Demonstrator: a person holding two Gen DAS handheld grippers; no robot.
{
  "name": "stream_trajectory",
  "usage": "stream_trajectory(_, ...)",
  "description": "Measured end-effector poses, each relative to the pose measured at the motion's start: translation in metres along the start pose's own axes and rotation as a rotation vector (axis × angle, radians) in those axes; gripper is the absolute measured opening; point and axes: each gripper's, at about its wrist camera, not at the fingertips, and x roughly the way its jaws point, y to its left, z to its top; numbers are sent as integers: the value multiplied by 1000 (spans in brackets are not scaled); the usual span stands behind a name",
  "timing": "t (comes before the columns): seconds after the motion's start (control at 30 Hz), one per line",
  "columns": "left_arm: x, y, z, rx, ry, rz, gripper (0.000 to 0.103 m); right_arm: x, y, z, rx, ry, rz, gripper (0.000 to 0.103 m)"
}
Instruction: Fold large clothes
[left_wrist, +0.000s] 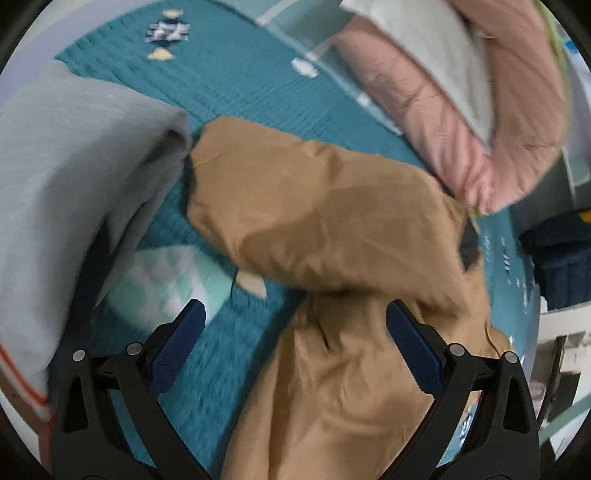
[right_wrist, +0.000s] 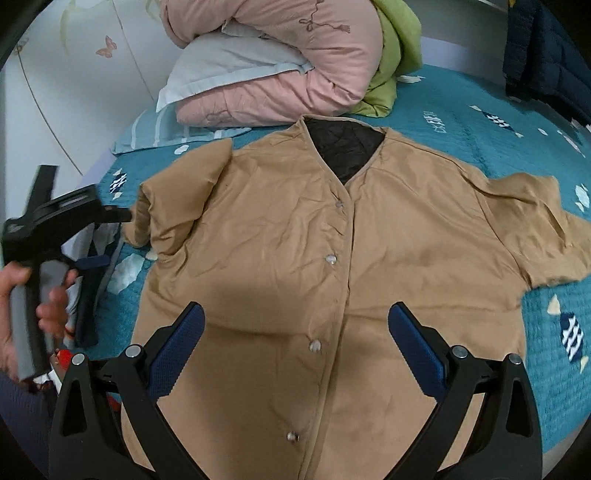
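Tan jacket (right_wrist: 295, 258) flat on bed, under right hand-held gripper (right_wrist: 295, 325), fingers wide apart, empty.

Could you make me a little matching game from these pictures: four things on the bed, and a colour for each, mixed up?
Things:
1. jacket
2. quilt
3. bedspread
4. jacket lining

Colours:
A. teal
B. black
C. tan
D. pink

Pairs: 1-C, 2-D, 3-A, 4-B
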Motion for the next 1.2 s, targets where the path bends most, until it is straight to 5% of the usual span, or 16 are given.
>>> stream_trajectory(0.17,31,5,24,-10,-18,69,93,15,-2,5,-5,13,-6,96)
stream_trajectory(0.3,47,17,39,-36,12,16,56,25,-3,8,-7,26,-1,96)
stream_trajectory(0.37,49,17,43,-21,2,10,19,30,0,11,-4,28,6,96)
stream_trajectory(0.4,47,18,44,-15,-9,-3,8,32,1,12,-4,28,9,96)
stream_trajectory(0.73,-90,6,21,119,-410,-83,5,55,23,29,-13,43,60,96)
stream_trajectory(0.87,-155,5,7,200,-599,21,5,71,39,42,-22,37,107,96)
stream_trajectory(1.0,-159,23,10,225,-584,96,6,91,64,60,-44,25,134,96)
stream_trajectory(1.2,-112,90,15,95,-396,124,16,122,107,70,-143,28,160,96)
